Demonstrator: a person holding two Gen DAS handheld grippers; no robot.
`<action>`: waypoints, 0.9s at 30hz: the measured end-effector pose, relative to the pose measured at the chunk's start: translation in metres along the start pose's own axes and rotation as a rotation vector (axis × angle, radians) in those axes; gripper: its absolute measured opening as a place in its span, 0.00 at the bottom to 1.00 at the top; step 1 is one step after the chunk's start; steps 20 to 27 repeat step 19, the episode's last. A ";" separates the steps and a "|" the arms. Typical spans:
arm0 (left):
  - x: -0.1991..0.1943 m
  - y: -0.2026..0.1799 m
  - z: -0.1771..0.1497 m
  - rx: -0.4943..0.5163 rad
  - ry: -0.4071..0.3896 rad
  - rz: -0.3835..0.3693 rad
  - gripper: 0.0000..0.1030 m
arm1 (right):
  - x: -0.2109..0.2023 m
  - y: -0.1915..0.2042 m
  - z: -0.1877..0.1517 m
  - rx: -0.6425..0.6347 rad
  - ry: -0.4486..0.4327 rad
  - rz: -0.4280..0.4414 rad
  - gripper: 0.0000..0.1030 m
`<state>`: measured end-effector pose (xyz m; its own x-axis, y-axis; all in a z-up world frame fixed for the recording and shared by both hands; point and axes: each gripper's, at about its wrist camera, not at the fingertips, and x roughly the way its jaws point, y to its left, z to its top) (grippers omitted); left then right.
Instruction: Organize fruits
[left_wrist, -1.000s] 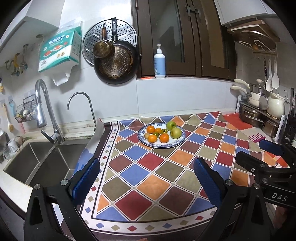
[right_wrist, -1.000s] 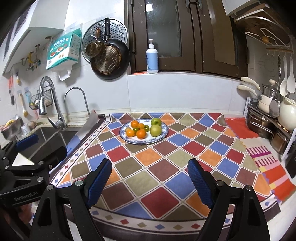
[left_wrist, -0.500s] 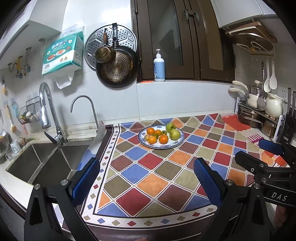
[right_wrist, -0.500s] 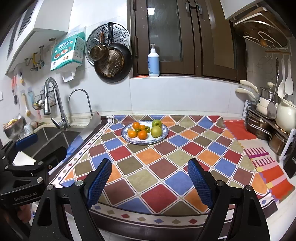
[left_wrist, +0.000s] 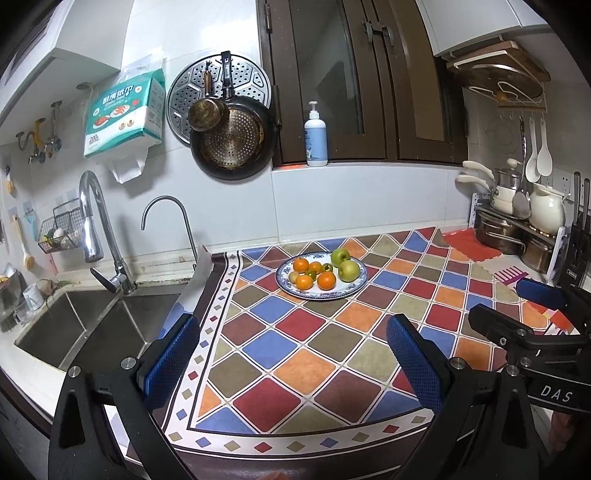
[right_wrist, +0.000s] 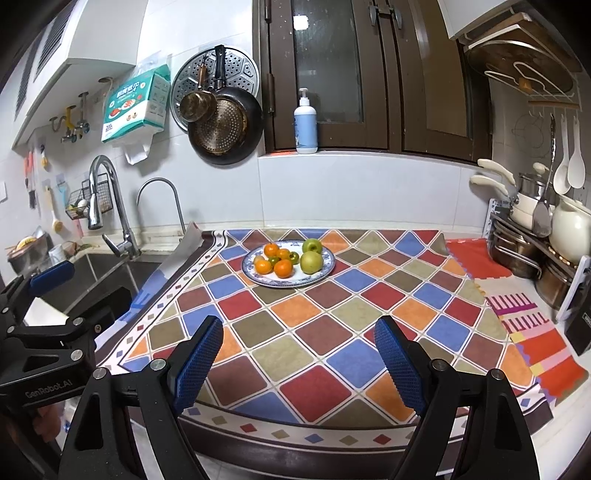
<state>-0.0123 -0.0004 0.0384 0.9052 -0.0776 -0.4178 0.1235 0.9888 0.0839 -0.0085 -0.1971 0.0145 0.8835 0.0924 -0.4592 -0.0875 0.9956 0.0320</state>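
Both grippers, left and right, gape empty; round fruit could roll off the plate if nudged

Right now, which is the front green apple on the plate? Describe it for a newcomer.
Find the checkered mat, then the blue-rimmed plate at its far end. The front green apple sits right of the oranges; it is larger and yellower than the rear apple.
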 end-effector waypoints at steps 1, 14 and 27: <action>0.000 0.000 0.000 -0.001 0.000 -0.001 1.00 | -0.001 0.000 0.000 0.000 0.001 0.001 0.82; 0.005 -0.004 0.000 -0.008 0.009 -0.008 1.00 | 0.002 -0.003 -0.001 0.010 0.012 -0.002 0.82; 0.011 -0.004 0.000 -0.011 0.021 -0.012 1.00 | 0.008 -0.001 -0.001 0.013 0.021 -0.002 0.82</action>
